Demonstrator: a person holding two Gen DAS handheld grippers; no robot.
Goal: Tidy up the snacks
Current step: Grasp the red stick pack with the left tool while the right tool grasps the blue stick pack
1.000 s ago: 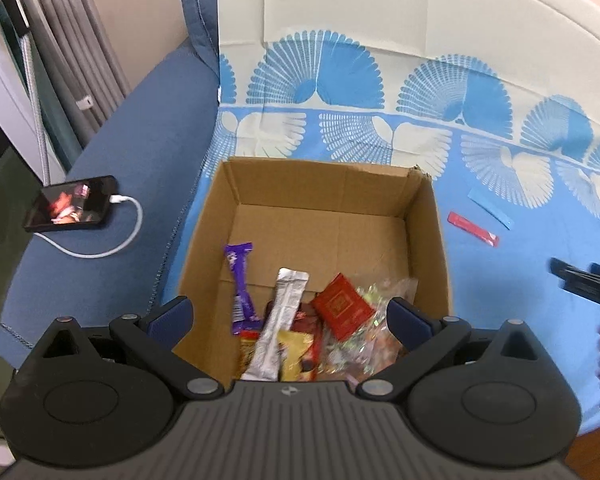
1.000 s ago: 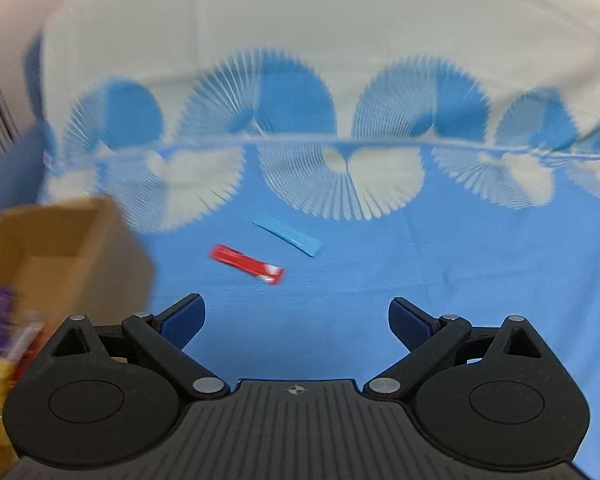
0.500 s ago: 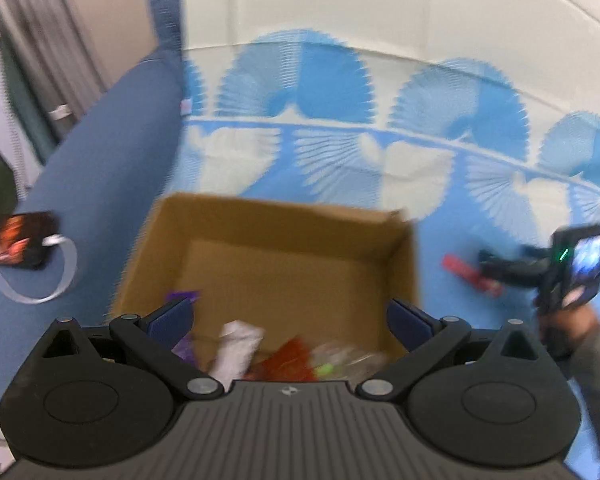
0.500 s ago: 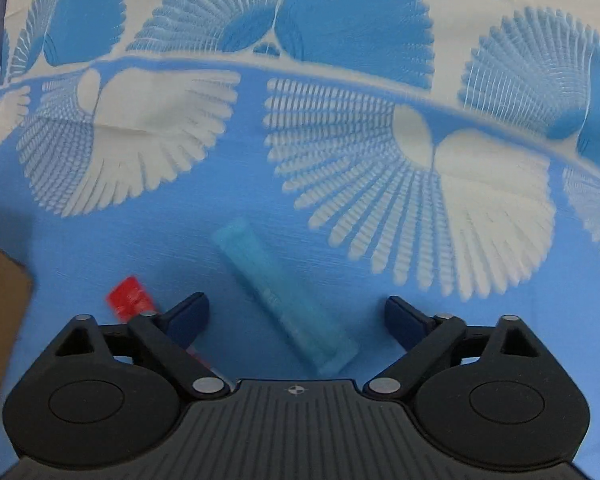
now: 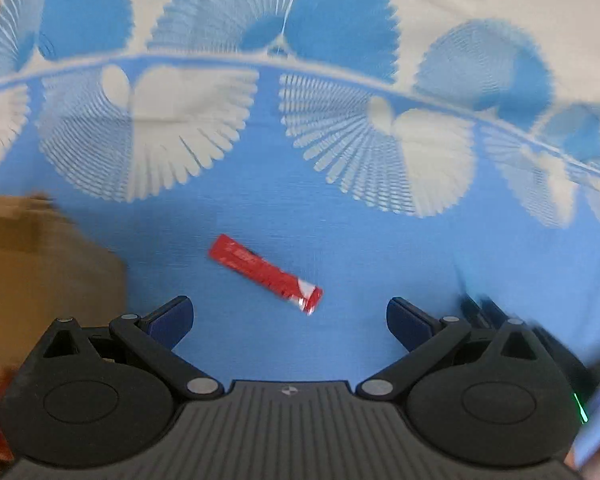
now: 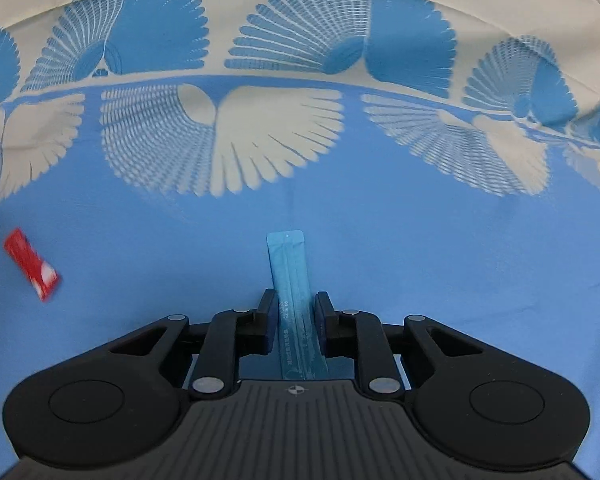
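Snacks number two on the blue fan-print cloth (image 6: pixel 420 240): a red stick (image 5: pixel 265 273) lying loose and a blue stick (image 6: pixel 290 276). Beside the red one sits a box (image 5: pixel 40 264). Left claw (image 5: pixel 290 314) is spread wide above the red stick; right claw (image 6: pixel 293 312) is closing, blue stick between its pads.

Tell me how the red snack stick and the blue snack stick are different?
The red snack stick lies free on the cloth, in front of the open left gripper; the blue snack stick sits between the closing fingers of the right gripper. Red lies slanted; blue points straight ahead. Both are long, thin packets.
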